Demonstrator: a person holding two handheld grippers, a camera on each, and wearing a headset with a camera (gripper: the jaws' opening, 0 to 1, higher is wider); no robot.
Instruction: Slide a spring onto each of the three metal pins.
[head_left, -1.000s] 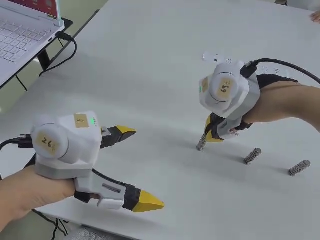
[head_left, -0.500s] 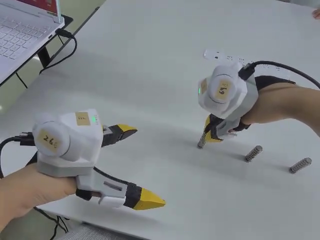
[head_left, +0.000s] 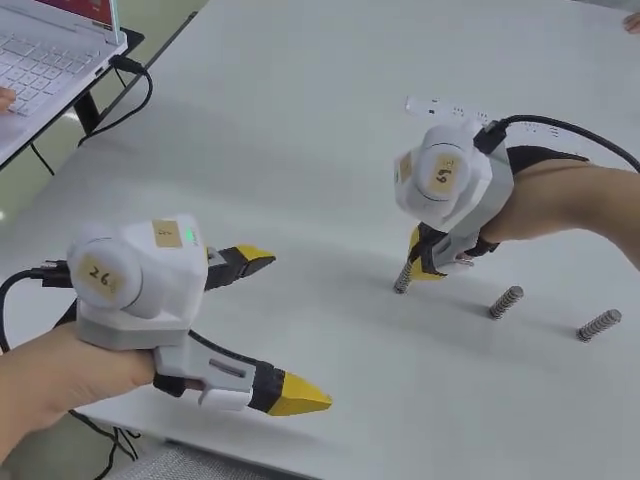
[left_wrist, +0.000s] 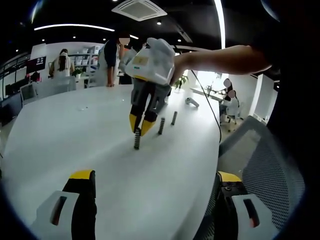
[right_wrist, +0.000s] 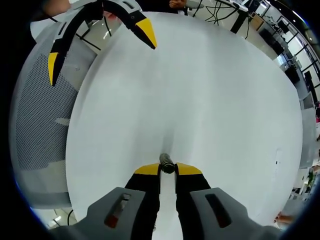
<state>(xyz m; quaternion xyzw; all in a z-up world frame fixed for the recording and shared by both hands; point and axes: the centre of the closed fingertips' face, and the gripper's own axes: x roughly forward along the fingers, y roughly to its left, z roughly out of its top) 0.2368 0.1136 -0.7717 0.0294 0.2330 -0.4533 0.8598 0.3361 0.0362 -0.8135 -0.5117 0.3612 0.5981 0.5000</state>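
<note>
Head view: left gripper (head_left: 293, 330) is over the near edge of the white table (head_left: 300, 120), jaws wide apart and empty. Right gripper (head_left: 415, 268) points down, tips clamped on the upper end of a tilted spring (head_left: 402, 281); second spring (head_left: 505, 302) and third spring (head_left: 598, 325) stand apart to its right. Left gripper view: own jaws spread, the spring pinched ahead. Right gripper view: yellow tips nearly together, the spring top between them.

springs (head_left: 505, 302) in row on table (head_left: 300, 150), laptop (head_left: 40, 60) far L

Laptop (head_left: 40, 50) cut off at top-left edge — spring (head_left: 403, 281) top hidden behind right tongs (head_left: 418, 268).
</note>
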